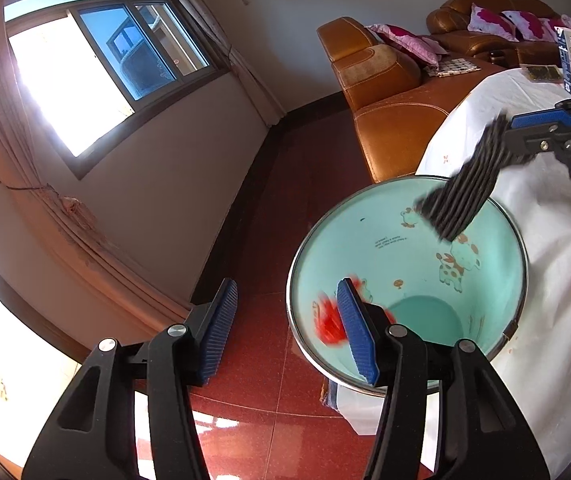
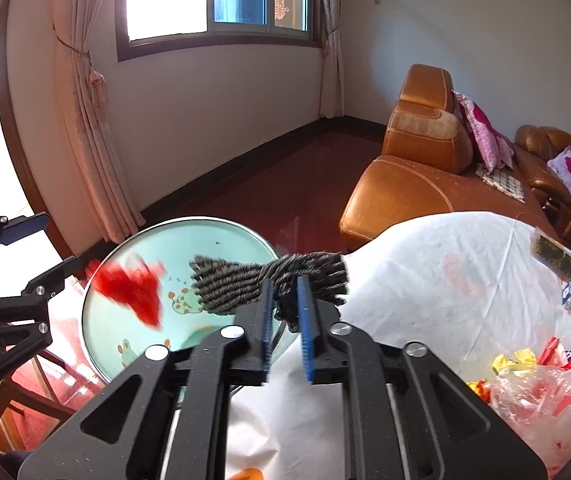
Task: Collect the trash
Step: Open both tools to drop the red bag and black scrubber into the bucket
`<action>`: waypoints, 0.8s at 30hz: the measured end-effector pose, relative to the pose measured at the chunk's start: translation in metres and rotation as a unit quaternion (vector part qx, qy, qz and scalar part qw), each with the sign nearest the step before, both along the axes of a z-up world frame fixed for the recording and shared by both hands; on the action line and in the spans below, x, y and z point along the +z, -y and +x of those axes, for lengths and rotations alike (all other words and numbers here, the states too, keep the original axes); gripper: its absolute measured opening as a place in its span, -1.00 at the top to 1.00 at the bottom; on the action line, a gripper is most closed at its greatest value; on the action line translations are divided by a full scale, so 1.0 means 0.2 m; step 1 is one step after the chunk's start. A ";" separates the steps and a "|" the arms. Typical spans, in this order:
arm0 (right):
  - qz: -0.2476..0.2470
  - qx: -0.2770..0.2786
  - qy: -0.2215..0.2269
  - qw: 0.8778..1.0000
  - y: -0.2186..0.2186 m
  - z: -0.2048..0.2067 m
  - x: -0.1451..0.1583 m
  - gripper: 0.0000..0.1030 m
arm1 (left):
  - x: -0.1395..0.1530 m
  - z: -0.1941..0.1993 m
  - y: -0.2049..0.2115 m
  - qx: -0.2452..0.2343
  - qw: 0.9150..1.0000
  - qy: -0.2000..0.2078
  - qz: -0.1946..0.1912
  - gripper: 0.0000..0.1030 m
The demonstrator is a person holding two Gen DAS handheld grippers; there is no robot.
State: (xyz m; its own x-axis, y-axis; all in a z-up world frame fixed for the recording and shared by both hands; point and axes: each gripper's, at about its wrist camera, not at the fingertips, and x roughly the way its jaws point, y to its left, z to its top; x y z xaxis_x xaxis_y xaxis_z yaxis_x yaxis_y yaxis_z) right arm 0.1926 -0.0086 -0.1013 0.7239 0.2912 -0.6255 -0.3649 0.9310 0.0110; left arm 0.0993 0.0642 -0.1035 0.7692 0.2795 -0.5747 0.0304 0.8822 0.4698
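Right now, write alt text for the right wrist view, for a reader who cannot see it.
The right gripper has a grey yarn bundle between its blue pads, at the rim of a mint-green bin. A blurred red scrap is over the bin's mouth, beside the open left gripper. A white tablecloth and wrappers lie to the right.

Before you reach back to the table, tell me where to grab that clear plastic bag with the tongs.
Take the plastic bag at a raised fold near its top, coming down from above. It lies crumpled and loose on the white tablecloth, so a puckered ridge probably gives the tongs something to pinch, while the flat parts would likely slip. Wrappers crowd its far side.
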 end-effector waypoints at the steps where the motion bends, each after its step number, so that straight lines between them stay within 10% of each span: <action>1: 0.000 0.000 -0.002 1.000 0.00 0.00 -0.01 0.47 | 0.00 0.00 0.00 0.000 1.000 -0.001 -0.002 -0.06; 24: 0.008 -0.072 0.033 0.997 0.32 -0.38 0.17 0.18 | 0.03 -0.09 0.16 -0.040 0.999 0.014 -0.026 -0.50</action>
State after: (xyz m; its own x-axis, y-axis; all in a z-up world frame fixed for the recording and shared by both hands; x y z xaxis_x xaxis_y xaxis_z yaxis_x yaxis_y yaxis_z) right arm 0.1171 -0.0726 -0.0665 0.7987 0.1907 -0.5708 -0.2283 0.9736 0.0058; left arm 0.0816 0.0316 -0.0983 0.8040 0.1873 -0.5643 0.0888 0.9006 0.4255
